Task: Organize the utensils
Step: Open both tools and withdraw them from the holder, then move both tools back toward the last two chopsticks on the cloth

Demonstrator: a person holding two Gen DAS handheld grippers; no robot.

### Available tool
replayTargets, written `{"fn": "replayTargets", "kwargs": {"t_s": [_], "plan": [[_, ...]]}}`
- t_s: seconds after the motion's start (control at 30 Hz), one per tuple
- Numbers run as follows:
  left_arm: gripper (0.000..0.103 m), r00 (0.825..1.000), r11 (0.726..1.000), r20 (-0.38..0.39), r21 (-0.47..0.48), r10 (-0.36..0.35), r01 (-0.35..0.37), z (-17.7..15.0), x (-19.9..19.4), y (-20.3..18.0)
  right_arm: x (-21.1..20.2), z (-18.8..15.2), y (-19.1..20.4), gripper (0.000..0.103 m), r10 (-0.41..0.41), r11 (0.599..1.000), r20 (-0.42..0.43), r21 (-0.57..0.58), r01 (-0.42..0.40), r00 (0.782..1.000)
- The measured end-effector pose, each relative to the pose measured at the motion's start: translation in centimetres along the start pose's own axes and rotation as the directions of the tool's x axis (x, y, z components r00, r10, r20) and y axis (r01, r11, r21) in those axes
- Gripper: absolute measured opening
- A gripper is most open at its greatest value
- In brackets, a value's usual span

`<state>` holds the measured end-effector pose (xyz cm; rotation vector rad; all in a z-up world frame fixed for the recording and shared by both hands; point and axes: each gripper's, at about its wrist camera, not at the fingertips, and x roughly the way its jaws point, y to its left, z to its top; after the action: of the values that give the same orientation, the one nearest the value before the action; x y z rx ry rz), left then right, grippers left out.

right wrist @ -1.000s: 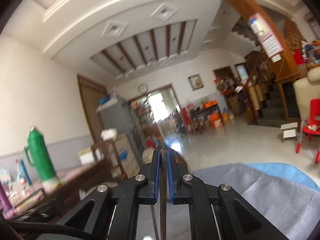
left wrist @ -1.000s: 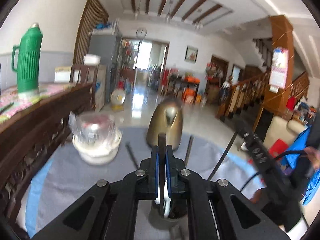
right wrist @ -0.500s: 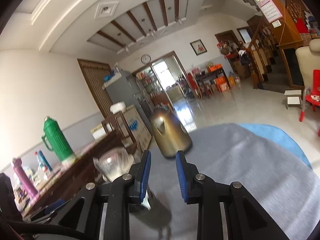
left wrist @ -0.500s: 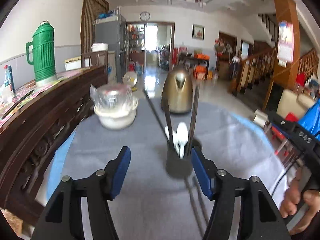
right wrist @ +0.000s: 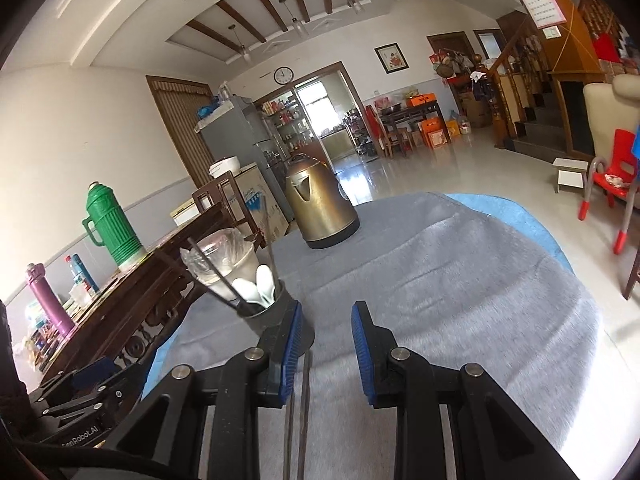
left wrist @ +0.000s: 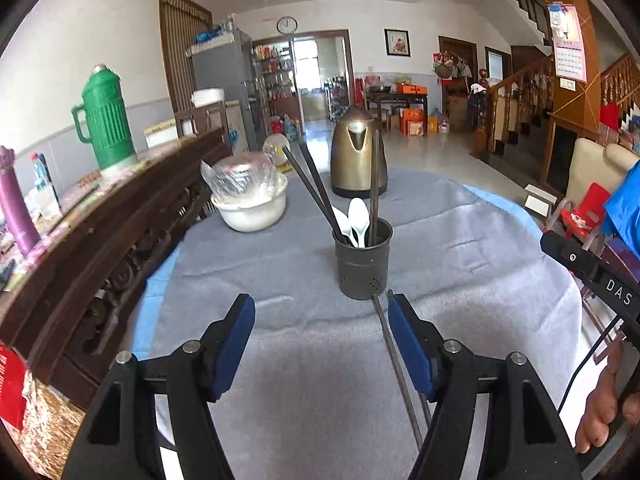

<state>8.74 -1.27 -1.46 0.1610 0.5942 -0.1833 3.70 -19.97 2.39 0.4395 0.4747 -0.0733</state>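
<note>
Two hand-held tongs hover over a round table (left wrist: 480, 240) covered in grey cloth. A dark holder (left wrist: 363, 263) stands near the middle, already holding three chopsticks and white spoons (left wrist: 357, 222). Two more chopsticks (left wrist: 394, 364) lie flat on the cloth, just this side of the holder. Their long axis runs from the holder's base back toward the cameras, almost in line with both tongs.

The left gripper (left wrist: 321, 340) is nearer them. Its jaws have just been opening and now stand wide, holding nothing. The chopsticks lie below them, close along the inside of the right-hand pad, and I cannot tell whether they touch it. The holder is straight ahead.

The right gripper (right wrist: 325, 346) has also just been opening and now stands partly open and empty. The same chopsticks (right wrist: 302, 408) lie under its left-hand pad. The holder (right wrist: 269, 314) sits just ahead to its left.

A kettle (left wrist: 359, 160) and a covered bowl (left wrist: 250, 196) stand farther back.
</note>
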Motion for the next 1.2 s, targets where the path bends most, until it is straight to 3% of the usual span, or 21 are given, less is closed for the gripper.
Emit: {"fn": "replayTargets", "kwargs": {"t_s": [0.33, 0.63, 0.87, 1.2], "plan": [[0.081, 0.991, 0.997, 0.12, 0.047, 0.061, -0.067, -0.2, -6.5, -0.4, -3.6, -0.8, 3.5, 0.028, 0.02, 0.998, -0.003, -0.053, -0.02, 1.0], [0.092, 0.978, 0.991, 0.185, 0.07, 0.1, -0.115, -0.4, -10.2, 0.0, -7.5, -1.2, 4.9, 0.028, 0.018, 0.996, 0.01, -0.088, -0.017, 1.0], [0.093, 0.971, 0.987, 0.194, 0.055, 0.137, -0.15, -1.0, -10.7, 1.1, -8.7, -1.8, 5.1, 0.028, -0.002, 0.995, -0.004, -0.1, 0.001, 1.0], [0.093, 0.974, 0.983, 0.153, 0.046, 0.169, -0.177, -1.8, -10.2, 2.0, -7.2, -3.0, 5.6, 0.028, 0.009, 0.996, -0.062, -0.083, -0.015, 0.998]]}}
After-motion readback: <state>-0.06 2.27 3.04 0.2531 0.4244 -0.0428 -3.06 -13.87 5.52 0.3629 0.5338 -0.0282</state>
